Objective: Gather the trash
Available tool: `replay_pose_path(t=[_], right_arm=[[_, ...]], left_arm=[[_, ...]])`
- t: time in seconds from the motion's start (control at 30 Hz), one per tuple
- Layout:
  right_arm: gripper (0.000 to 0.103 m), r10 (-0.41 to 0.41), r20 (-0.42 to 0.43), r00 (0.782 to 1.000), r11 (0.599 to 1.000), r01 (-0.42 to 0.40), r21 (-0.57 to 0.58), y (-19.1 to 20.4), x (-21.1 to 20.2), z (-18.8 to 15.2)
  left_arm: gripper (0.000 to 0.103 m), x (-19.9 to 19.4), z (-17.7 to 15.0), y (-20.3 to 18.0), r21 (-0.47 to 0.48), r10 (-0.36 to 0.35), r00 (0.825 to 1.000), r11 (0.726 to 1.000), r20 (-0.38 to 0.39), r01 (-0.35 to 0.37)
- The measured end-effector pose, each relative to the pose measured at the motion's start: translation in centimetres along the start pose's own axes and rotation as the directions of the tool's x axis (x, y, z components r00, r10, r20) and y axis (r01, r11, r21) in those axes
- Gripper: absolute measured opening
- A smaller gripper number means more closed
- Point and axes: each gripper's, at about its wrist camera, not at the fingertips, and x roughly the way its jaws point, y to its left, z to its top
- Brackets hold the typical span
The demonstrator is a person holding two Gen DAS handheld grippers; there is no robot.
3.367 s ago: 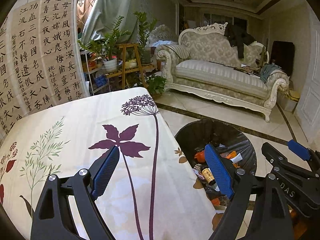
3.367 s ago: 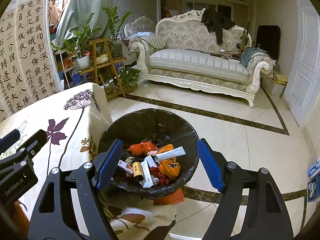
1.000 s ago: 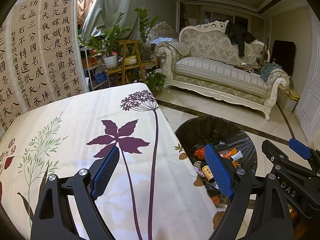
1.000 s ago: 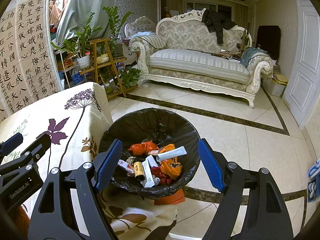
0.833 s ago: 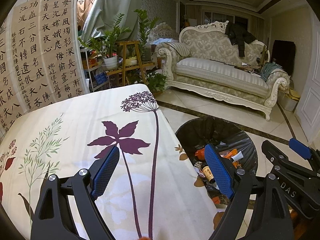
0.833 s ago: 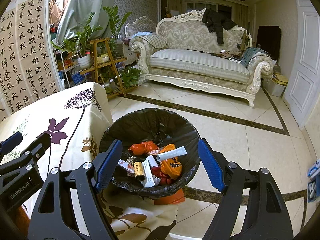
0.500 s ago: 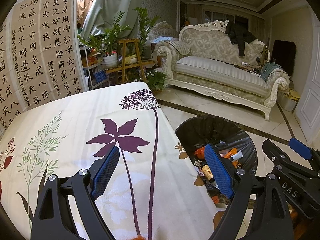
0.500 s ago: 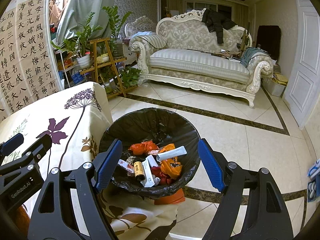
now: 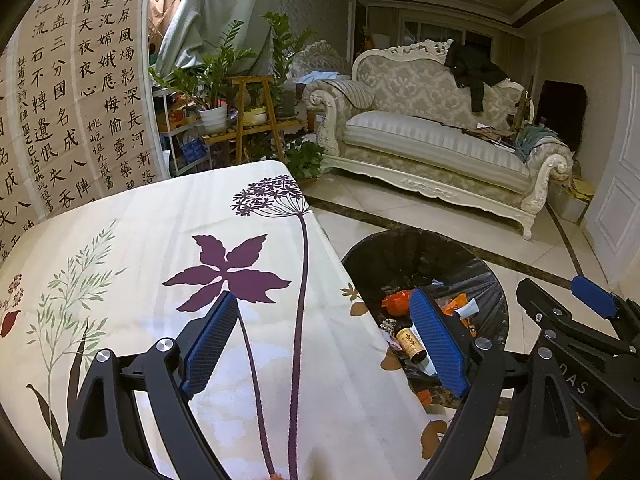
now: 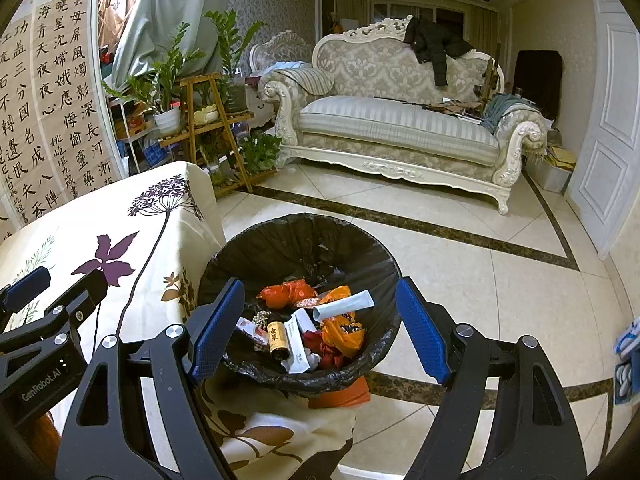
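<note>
still nothing moved: both grippers' jaws stay apart, trash bin (image 10: pixel 296 248) unchanged.

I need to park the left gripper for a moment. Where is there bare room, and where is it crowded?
The tablecloth under the open left gripper is bare from the calligraphy wall to the edge beside the trash bin. The floor tiles between bin and sofa are free too. Crowded: the bin's wrappers and small bottle, and the plant stand.

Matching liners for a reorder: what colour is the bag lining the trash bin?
Black. The bag shows best in the right wrist view.
</note>
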Motion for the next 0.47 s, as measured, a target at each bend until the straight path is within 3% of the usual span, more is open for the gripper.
replay_pose_path(t=[0.27, 0.47], right_arm=[[0.076, 0.009, -0.008, 1.000, 1.000, -0.009, -0.011, 0.7, 0.3, -0.2], [0.076, 0.055, -0.023, 0.998, 0.997, -0.056, -0.055, 3.2, 1.4, 0.2]], left_arm=[[0.085, 0.2, 0.2, 0.4, -0.007, 0.025, 1.000, 1.000, -0.004, -0.025], [0.085, 1.0, 0.3, 3.9, -0.045, 0.079, 0.996, 0.996, -0.045, -0.081]])
